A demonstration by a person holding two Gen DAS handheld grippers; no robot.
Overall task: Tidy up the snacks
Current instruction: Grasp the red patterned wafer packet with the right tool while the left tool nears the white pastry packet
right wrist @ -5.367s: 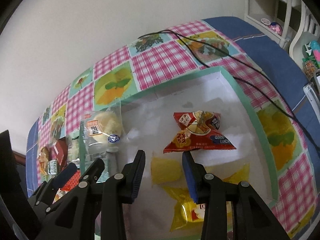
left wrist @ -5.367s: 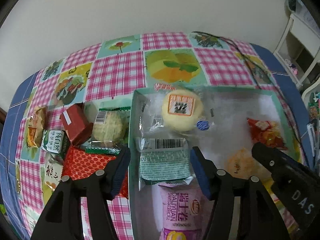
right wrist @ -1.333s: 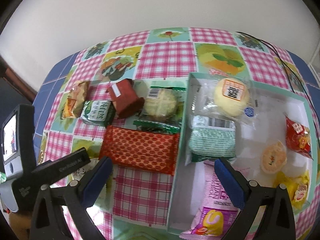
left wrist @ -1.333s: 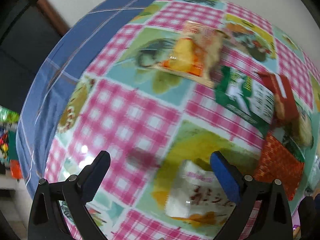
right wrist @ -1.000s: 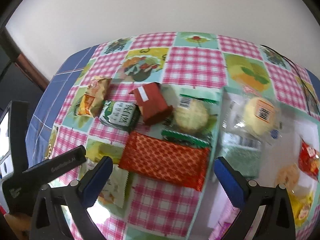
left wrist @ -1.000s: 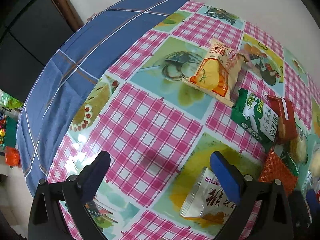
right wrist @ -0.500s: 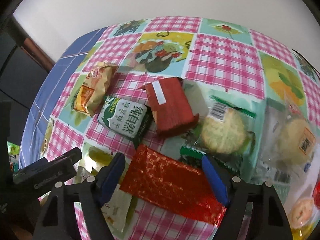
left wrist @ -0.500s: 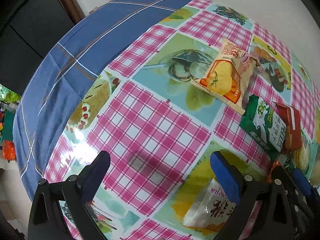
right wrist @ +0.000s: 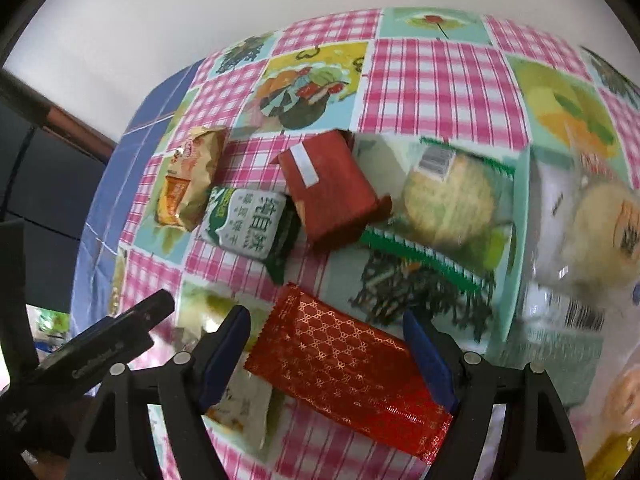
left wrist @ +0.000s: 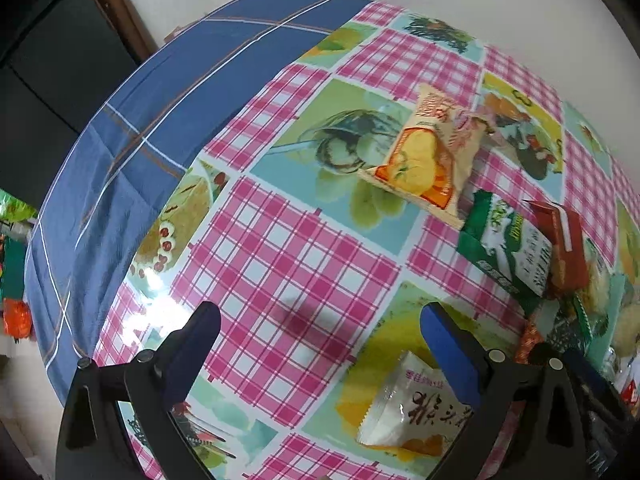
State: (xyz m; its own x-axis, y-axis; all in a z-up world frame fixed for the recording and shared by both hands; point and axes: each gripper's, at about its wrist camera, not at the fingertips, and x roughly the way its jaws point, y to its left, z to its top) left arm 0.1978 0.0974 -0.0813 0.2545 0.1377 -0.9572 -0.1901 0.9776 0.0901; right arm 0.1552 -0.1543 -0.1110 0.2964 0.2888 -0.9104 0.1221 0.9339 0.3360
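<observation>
Straddling the long red foil packet [right wrist: 344, 364], the right hand-held gripper [right wrist: 326, 356] stood with its jaws half wide, pads beside the packet's edges but not yet pressing. The step in hand seemed to be picking this snack; the next move probably called for closing and carrying it to the teal box [right wrist: 516, 240] at right. The left hand-held gripper [left wrist: 320, 344] was wide over the desk [left wrist: 280, 264], holding nothing, a white sachet [left wrist: 416, 412] near it. Farther lay a green-white pack [right wrist: 244, 224] with Chinese writing, not clearly readable, a red box [right wrist: 328, 188] and an orange bag [right wrist: 188, 176].
</observation>
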